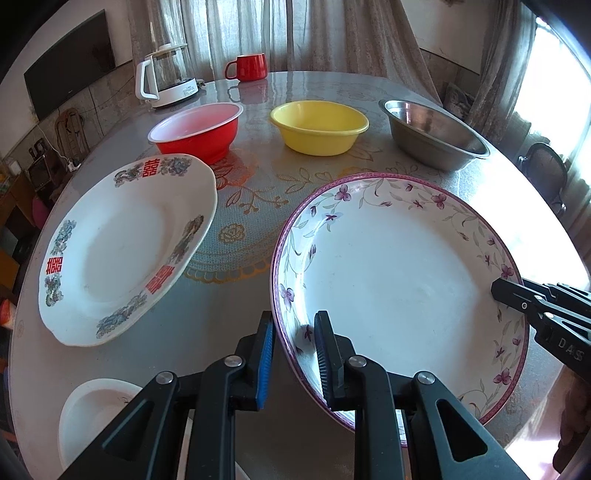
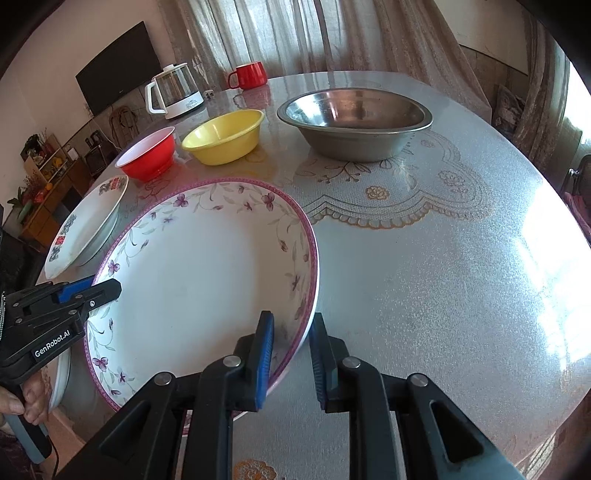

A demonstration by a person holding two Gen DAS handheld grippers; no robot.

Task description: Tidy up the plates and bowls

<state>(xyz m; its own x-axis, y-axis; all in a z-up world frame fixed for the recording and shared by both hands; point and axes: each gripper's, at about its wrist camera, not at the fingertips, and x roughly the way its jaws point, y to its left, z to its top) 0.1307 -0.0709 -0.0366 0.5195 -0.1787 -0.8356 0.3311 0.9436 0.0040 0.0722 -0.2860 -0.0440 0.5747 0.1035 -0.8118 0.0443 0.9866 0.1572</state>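
Both grippers' fingers [image 1: 324,343] pinch opposite rims of the purple-flowered plate [image 1: 399,280], holding it.

I see a round table [image 2: 424,258] under a patterned glossy cover. Pale curtains [image 1: 258,33] hang behind its far edge, a dark TV [image 1: 70,81] is on the left wall, shelves [image 2: 48,177] stand below, and window [image 1: 546,81] glare comes from the right.
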